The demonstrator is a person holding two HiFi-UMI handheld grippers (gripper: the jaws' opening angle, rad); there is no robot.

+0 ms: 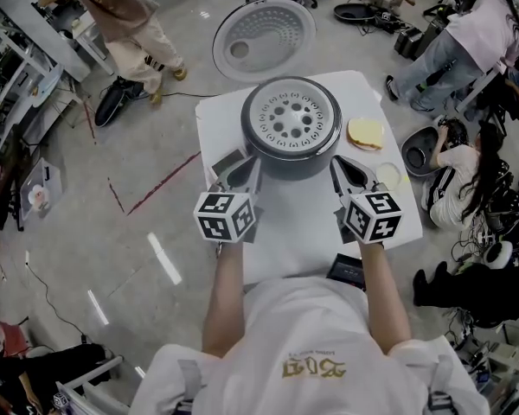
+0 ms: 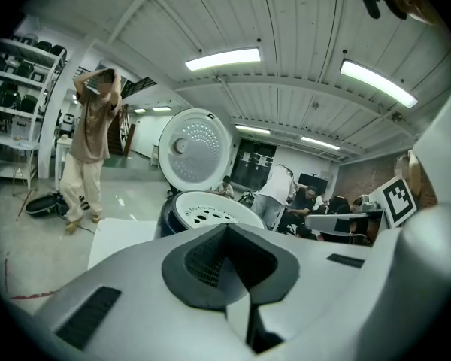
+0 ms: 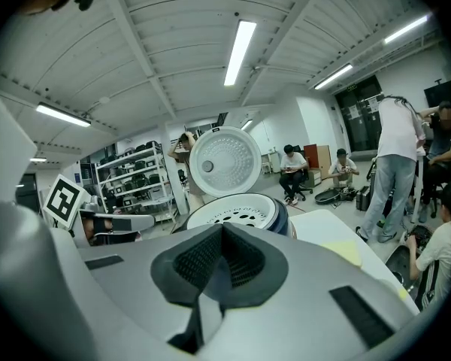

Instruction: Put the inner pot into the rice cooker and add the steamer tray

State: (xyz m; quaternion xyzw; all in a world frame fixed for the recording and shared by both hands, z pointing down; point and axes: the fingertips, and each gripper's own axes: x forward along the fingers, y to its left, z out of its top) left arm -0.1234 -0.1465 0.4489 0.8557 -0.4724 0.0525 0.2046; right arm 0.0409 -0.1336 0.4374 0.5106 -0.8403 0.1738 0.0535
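I hold two grippers, the left gripper [image 1: 238, 171] and the right gripper [image 1: 350, 175], both with jaws pressed together and nothing between them, one on each side of the single rice cooker [image 1: 290, 158] and just clear of its near wall. One white steamer tray [image 1: 290, 119] with round holes sits in the cooker's mouth; the inner pot under it is hidden. The cooker's one lid [image 1: 264, 37] stands open at the far side. On the table [image 1: 303, 232] I count one yellow pad [image 1: 365, 132] and one pale disc [image 1: 387, 175], both to the right of the cooker. Only the head view shows the disc and the red tape line [image 1: 160, 184] on the grey floor. Only my left gripper view shows the shelves [image 2: 15, 89] beside a standing person [image 2: 90, 153] with raised arms. Both gripper views show the ribbed ceiling [image 3: 173, 51] with strip lights. Several people stand or sit around the small white table
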